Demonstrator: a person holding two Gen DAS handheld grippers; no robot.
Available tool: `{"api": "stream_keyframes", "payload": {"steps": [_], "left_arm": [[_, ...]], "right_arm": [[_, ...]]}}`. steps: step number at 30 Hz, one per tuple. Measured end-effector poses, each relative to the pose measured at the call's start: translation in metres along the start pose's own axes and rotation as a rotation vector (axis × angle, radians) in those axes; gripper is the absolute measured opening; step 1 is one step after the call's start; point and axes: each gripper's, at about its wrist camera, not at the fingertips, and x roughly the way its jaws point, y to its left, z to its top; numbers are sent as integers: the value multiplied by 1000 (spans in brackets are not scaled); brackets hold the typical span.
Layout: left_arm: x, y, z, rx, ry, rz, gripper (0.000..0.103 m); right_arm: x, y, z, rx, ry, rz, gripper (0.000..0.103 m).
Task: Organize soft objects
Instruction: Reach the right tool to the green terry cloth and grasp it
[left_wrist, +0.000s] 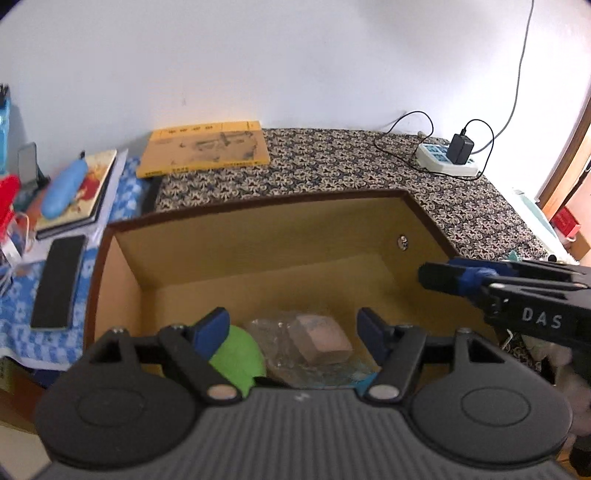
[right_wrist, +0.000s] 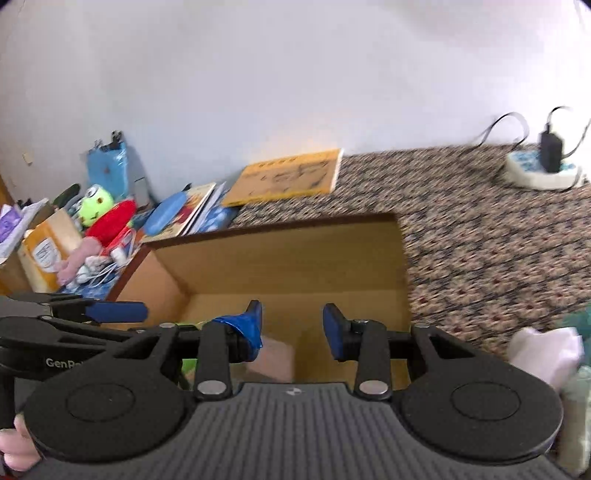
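An open wooden box (left_wrist: 258, 210) (right_wrist: 295, 223) stands on the patterned cloth. On its floor lie a green soft ball (left_wrist: 240, 358) and a pinkish block wrapped in clear plastic (left_wrist: 321, 339) (right_wrist: 273, 356). My left gripper (left_wrist: 291, 321) (right_wrist: 122, 311) hangs over them, open and empty. My right gripper (right_wrist: 292, 314) (left_wrist: 439, 275) reaches in over the box's right side, open with nothing between its fingers; blue tape hangs off its left finger. A green plush (right_wrist: 96, 203), a red plush (right_wrist: 110, 219) and a pink plush (right_wrist: 77, 260) lie left of the box. White cloth (right_wrist: 546, 350) lies to its right.
A yellow book (left_wrist: 207, 147) lies behind the box by the wall. A power strip with a black charger (left_wrist: 447, 158) sits at the back right. Left of the box are a blue case (left_wrist: 62, 192) on books and a black phone (left_wrist: 59, 280).
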Motion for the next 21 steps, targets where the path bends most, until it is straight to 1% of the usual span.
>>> {"api": "stream_keyframes", "payload": {"steps": [4,7,14,17,21], "left_arm": [[-8,-22,3,17,-4,-13,70],[-12,-47,4,57,-10,-20,70],[-14,-109,9,127,-2,-53,70],[-10,-139,9,162,23,-86,70],[-6,-179,3,209,45,-149,70]], "right_arm": [[-19,-20,-4,40,-33,-38,20],[-38,-39,-9,86,-61,-66,20],[-80,-83,-15,127,-85,-146,20],[-96,-104,-20,147,-76,-176,20],[-117,-132,-30,175,-55,-222,20]]}}
